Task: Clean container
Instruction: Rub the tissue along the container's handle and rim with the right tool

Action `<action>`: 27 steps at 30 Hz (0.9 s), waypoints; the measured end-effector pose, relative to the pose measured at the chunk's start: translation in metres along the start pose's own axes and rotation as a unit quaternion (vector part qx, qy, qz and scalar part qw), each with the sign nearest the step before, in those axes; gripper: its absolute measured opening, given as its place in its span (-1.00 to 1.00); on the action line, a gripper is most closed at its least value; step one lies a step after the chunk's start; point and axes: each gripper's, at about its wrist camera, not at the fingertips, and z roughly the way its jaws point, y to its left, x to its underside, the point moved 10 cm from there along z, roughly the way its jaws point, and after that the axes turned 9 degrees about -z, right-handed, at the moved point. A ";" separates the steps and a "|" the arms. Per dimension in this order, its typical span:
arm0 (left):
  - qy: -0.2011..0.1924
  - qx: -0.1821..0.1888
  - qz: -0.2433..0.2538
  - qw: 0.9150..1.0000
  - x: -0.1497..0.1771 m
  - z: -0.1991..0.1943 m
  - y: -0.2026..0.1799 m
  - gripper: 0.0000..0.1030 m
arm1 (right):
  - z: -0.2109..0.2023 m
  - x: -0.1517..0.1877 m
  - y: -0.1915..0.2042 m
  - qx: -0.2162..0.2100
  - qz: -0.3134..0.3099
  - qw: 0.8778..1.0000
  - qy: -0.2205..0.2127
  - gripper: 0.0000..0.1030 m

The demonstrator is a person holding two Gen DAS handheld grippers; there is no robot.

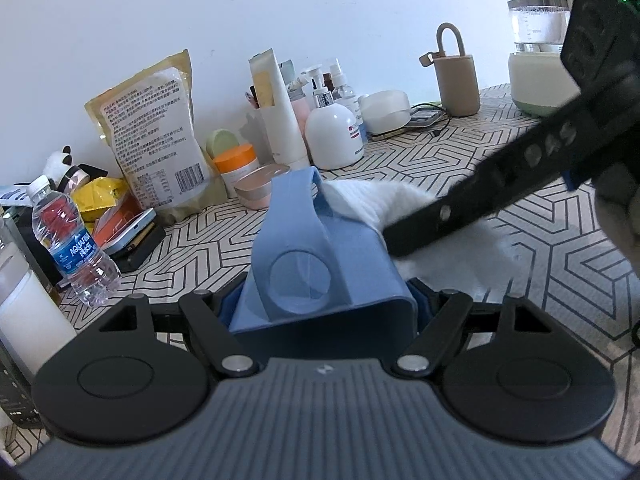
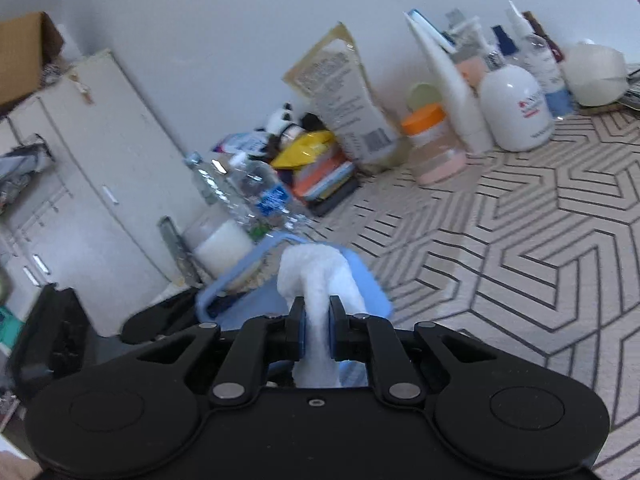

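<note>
Pinching a white cloth (image 2: 318, 280), the right gripper (image 2: 317, 334) presses it into the blue container (image 1: 316, 264) clamped by the left gripper (image 1: 324, 312).

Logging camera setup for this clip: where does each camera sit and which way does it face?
Left wrist: on the left gripper, looking along its fingers at the blue container clamped between them, toward the wall clutter; the right gripper's arm crosses from upper right.
Right wrist: on the right gripper, looking along its fingers, pinched on the white cloth stuffed into the container; white cabinet behind, left gripper at lower left.
Shared: container, cloth, water bottle, patterned tabletop.
</note>
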 end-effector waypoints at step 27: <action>0.004 -0.004 0.004 1.000 -0.003 0.004 -0.001 0.50 | -0.004 -0.006 0.039 -0.103 -0.031 0.994 -0.019 -0.69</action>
